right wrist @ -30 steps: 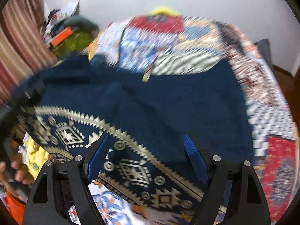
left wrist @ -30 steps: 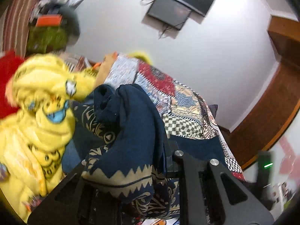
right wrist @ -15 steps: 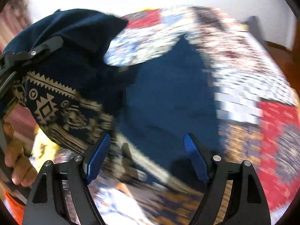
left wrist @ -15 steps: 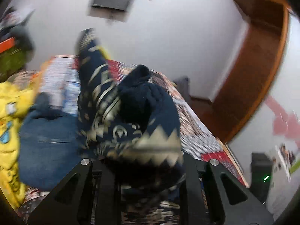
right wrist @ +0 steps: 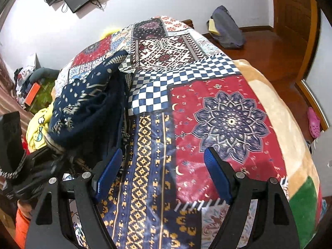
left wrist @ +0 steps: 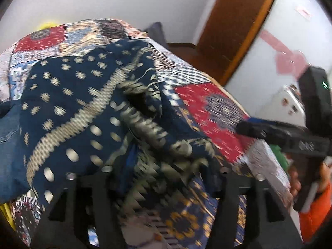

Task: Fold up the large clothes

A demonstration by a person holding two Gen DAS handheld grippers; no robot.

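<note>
A large navy garment with a cream geometric pattern (left wrist: 87, 112) lies spread over the patchwork bed (left wrist: 209, 101). My left gripper (left wrist: 166, 172) is shut on a bunched edge of it, and cloth hides the fingertips. In the right wrist view the same garment (right wrist: 87, 103) hangs in a heap at the left. My right gripper (right wrist: 161, 166) is open and empty above the bedspread (right wrist: 228, 120), to the right of the garment. The right gripper also shows at the right in the left wrist view (left wrist: 244, 126).
A yellow printed garment (right wrist: 39, 128) and blue denim (left wrist: 8, 137) lie left of the navy one. A dark bag (right wrist: 226, 31) sits on the wooden floor beyond the bed. A pink shoe (right wrist: 314, 122) lies on the floor at the right. A wooden door (left wrist: 234, 27) stands behind.
My left gripper swung right with the navy garment, which dropped from held up to spread over the bed. My right gripper moved right, off the garment, over bare bedspread.
</note>
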